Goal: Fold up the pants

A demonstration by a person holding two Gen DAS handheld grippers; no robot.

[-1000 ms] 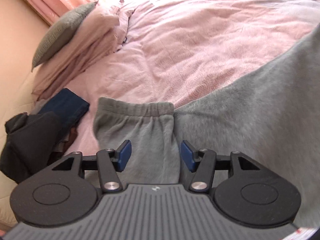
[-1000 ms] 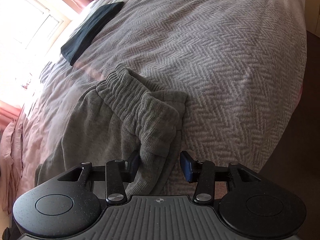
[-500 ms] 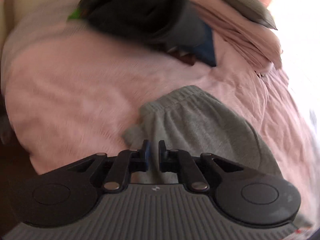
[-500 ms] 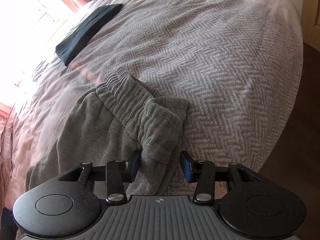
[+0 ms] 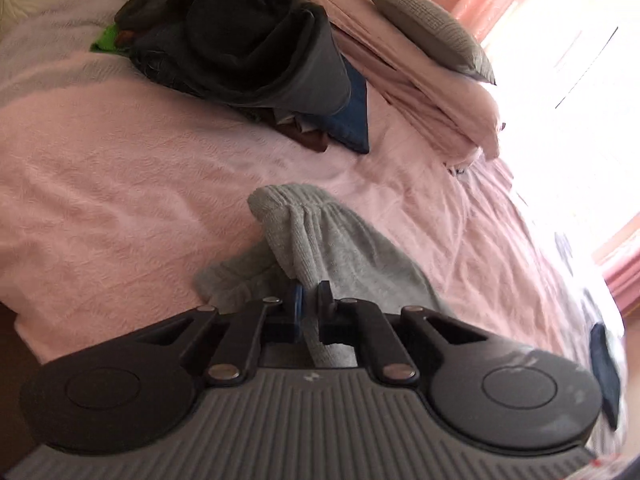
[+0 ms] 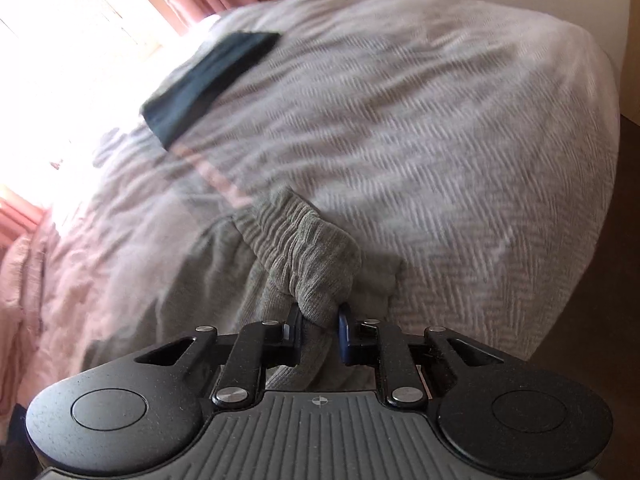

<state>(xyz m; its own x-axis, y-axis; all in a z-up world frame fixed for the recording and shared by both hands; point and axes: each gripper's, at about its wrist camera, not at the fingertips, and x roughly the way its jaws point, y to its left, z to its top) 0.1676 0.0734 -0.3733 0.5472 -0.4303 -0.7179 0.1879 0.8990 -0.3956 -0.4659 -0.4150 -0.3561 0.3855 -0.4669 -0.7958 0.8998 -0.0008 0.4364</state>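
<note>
Grey sweatpants (image 5: 332,248): lower run hidden behind the left hand-held gripper (image 5: 308,304); cloth between its pads out of sight.
Sweatpants waistband (image 6: 304,248): end concealed between the closing jaws of the right hand-held gripper (image 6: 320,326).
Bedspread (image 6: 440,152): motion-blurred.
Dark folded garment (image 6: 208,80): smeared, type unclear.
Window (image 5: 580,80): overexposed.
Clothes pile (image 5: 248,40): items indistinguishable.
</note>
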